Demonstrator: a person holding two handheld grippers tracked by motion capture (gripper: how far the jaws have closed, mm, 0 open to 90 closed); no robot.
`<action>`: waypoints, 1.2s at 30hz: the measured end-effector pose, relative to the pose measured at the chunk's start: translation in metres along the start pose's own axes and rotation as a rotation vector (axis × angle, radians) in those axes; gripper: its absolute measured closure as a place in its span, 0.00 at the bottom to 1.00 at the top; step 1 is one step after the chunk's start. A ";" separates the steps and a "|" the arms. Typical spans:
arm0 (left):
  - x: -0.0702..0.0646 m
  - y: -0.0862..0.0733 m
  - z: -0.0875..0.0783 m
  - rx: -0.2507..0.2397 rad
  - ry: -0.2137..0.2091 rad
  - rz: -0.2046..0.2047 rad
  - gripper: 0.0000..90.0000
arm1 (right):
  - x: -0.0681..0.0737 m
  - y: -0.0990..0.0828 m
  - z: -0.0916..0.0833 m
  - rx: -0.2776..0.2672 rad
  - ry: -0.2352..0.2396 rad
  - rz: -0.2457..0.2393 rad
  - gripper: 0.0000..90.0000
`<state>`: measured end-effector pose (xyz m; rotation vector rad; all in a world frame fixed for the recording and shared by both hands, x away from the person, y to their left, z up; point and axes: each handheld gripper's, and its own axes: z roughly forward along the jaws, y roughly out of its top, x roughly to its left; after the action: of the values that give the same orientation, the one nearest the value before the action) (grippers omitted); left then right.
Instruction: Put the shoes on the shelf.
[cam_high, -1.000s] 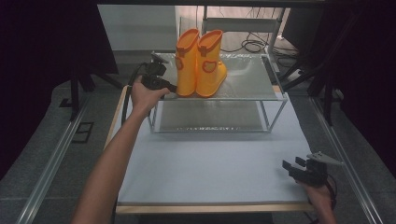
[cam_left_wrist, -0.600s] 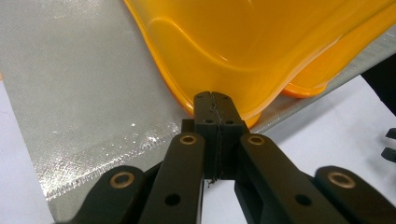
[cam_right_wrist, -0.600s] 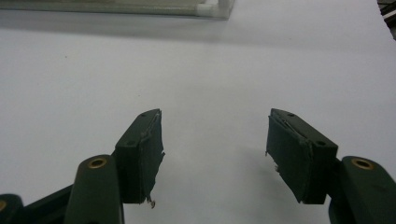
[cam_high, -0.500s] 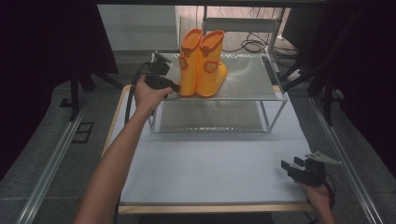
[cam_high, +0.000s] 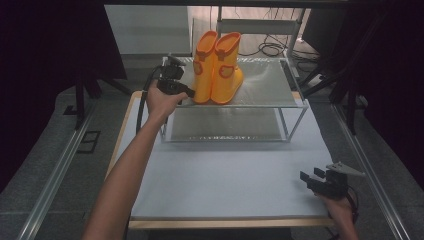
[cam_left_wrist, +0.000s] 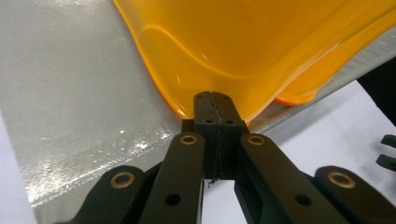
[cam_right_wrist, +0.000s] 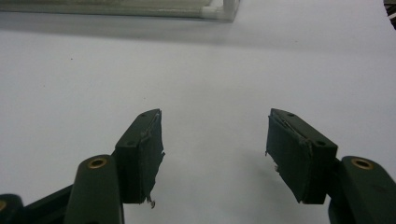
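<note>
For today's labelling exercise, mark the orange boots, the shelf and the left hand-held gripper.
orange boots (cam_high: 226, 70), high view, right boot's shaft.
shelf (cam_high: 265, 82), high view, bare top surface.
left hand-held gripper (cam_left_wrist: 216, 109), left gripper view, closed jaw tips.

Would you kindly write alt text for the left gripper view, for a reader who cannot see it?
Two black fingers of the left gripper, pressed together, meet the lower edge of an orange rubber boot standing on a silvery shelf. White table surface shows lower right.

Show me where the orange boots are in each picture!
High view: the orange boots stand on the rack's top shelf, upper middle.
Left gripper view: one boot's orange side fills the top, right above the shut left tongs.
Right gripper view: not there.
Shared landmark: the white tabletop.
</note>
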<state>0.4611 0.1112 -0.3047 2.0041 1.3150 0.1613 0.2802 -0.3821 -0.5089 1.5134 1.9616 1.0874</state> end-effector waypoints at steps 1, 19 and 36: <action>-0.001 0.000 0.001 0.000 -0.005 0.002 1.00 | 0.000 0.000 0.000 0.000 0.000 -0.001 0.40; -0.010 0.003 0.008 0.003 -0.018 -0.006 1.00 | 0.002 0.000 0.002 0.001 0.006 -0.002 0.40; -0.037 0.013 0.023 0.003 -0.065 0.017 1.00 | 0.000 0.001 -0.001 -0.004 0.008 0.004 0.40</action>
<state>0.4641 0.0663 -0.3034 2.0064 1.2584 0.1010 0.2799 -0.3824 -0.5079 1.5135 1.9615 1.1005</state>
